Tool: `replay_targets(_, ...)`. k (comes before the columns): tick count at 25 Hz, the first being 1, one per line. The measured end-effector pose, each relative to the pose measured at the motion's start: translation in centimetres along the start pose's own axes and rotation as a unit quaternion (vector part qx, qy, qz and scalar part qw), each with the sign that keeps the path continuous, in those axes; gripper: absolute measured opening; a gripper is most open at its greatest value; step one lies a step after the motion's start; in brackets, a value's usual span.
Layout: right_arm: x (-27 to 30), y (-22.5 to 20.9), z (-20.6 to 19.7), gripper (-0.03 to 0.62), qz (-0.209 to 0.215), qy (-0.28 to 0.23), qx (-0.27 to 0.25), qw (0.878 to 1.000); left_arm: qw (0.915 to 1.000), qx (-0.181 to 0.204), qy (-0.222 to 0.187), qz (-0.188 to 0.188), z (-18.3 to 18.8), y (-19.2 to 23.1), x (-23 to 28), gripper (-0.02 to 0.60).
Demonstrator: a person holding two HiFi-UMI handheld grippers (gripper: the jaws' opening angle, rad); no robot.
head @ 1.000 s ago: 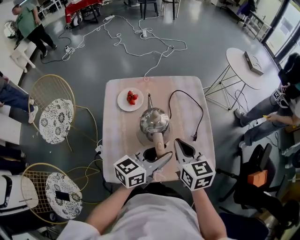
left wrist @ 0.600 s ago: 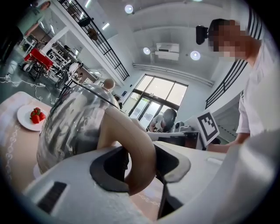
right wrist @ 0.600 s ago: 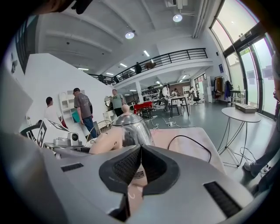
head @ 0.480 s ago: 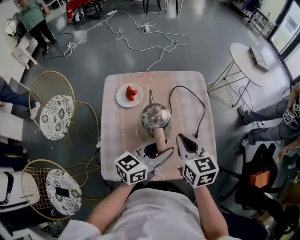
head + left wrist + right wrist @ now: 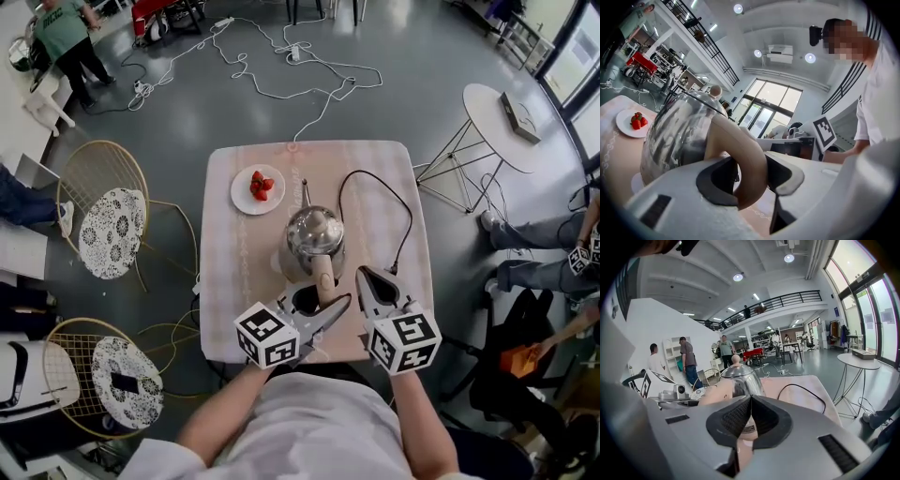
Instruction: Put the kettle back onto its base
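Steadiness counts most now — the left hand-held gripper (image 5: 751,177) is clamped on the beige handle (image 5: 747,150) of the kettle (image 5: 314,239), which stands over its base (image 5: 280,270) in the middle of the surface (image 5: 234,206). Best to keep the body level, centre it on the disc, lower it straight down, and let go only once it settles. The right hand-held gripper (image 5: 750,414), jaws together on nothing, waits just beside. Whether kettle and base touch is hidden under the body — only a pale rim shows.
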State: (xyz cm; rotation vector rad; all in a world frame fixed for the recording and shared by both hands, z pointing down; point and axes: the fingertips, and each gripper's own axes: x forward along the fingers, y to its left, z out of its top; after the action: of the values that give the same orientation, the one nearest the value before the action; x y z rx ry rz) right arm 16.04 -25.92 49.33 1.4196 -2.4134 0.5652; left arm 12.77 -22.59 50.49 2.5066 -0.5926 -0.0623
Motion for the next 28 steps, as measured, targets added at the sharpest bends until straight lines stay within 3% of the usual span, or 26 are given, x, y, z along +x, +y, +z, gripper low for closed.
replay_targets(28,1.3,-1.0,-0.3,0.005,0.015,0.006,0.008,1.000,0.9990,0.026,0.031,0.020,-2.0,1.4,1.3,0.169)
